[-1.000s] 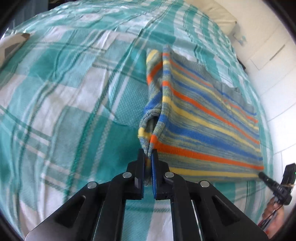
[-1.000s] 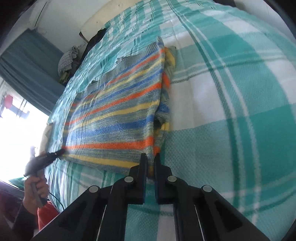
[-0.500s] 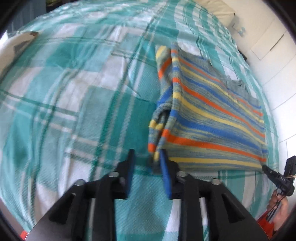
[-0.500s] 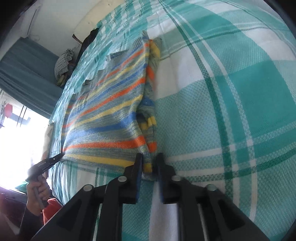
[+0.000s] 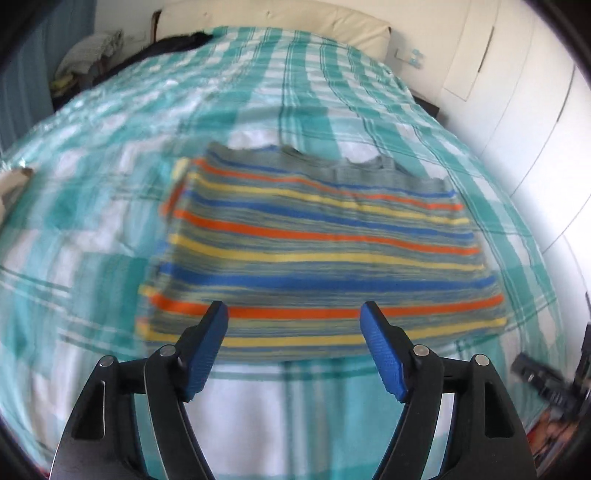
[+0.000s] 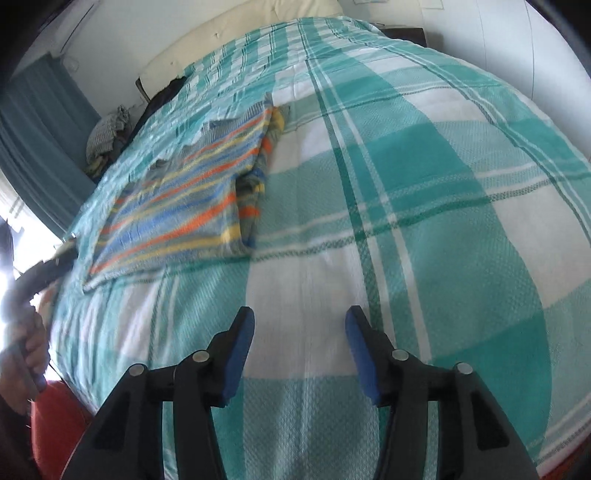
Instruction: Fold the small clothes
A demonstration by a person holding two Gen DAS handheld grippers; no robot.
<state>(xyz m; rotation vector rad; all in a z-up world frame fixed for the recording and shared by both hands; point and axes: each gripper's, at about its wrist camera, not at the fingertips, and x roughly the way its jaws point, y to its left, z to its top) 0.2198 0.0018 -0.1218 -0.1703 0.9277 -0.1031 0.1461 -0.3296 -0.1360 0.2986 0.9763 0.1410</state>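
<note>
A striped knit garment (image 5: 317, 251), banded in orange, yellow and blue on grey-green, lies folded flat on a bed covered with a teal-and-white plaid bedspread (image 6: 424, 192). The left gripper (image 5: 293, 325) hangs just above the garment's near hem, its blue-padded fingers (image 5: 207, 350) spread wide and gripping nothing. The right gripper (image 6: 300, 336) is likewise splayed and empty, poised over bare bedspread well apart from the garment, which sits up and to its left with its bunched folded edge (image 6: 255, 184) toward the camera. A cream headboard (image 5: 273, 18) runs along the far end of the bed, a heap of dark and pale clothes (image 5: 96, 62) lies near the far left corner, and white cupboard doors (image 5: 517, 96) stand at right. The left-wrist view is smeared by motion blur.
</note>
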